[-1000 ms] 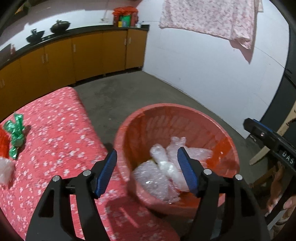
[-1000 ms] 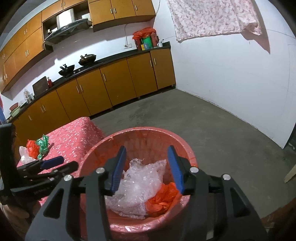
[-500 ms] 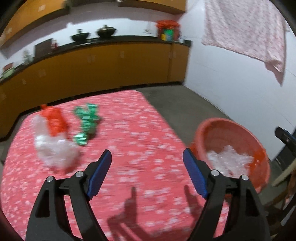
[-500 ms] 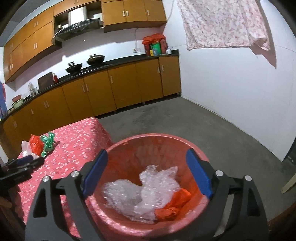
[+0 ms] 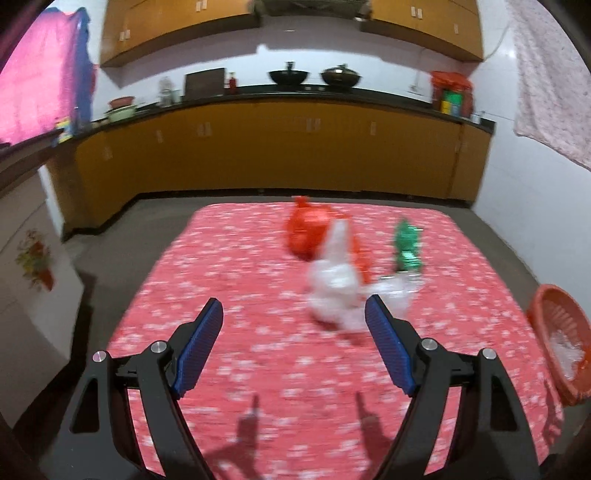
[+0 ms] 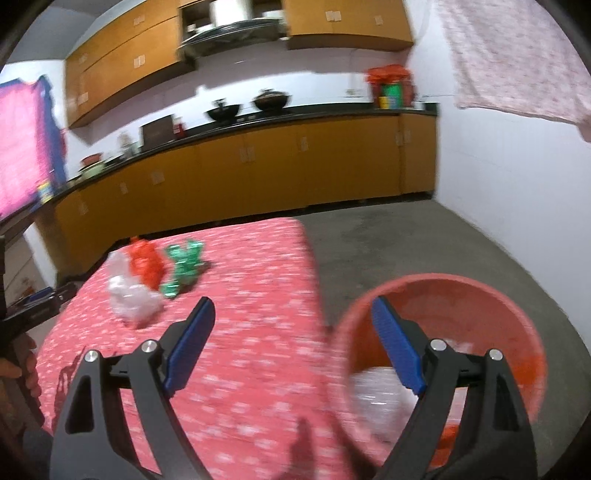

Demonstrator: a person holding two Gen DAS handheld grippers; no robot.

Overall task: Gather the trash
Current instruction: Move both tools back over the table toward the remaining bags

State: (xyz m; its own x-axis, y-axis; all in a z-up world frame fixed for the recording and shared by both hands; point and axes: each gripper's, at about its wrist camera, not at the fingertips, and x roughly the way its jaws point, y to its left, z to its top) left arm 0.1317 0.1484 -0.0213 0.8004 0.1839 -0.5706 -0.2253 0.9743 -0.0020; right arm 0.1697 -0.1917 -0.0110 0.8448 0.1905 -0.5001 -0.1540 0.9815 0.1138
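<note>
White plastic bag (image 5: 334, 291), centre frame on table (image 5: 229, 258): light, soft, crinkly; pinch its bunched top. Left gripper (image 5: 293, 349) and right gripper (image 6: 291, 345) fingers spread, empty.

A dark counter (image 5: 332, 96) runs along the far wall over orange base cabinets (image 5: 280, 155), with upper cabinets (image 5: 177, 29) above. On the counter stand 2 black woks (image 5: 289, 76), a dark board (image 5: 205, 81), a small red bottle (image 5: 231, 80) and, at the right end, a red bag (image 5: 451, 92) over coloured packs. A pink cloth (image 5: 37, 88) hangs at left, a pale flowered cloth (image 5: 554, 81) at right. The floor (image 6: 399, 236) is grey concrete.
</note>
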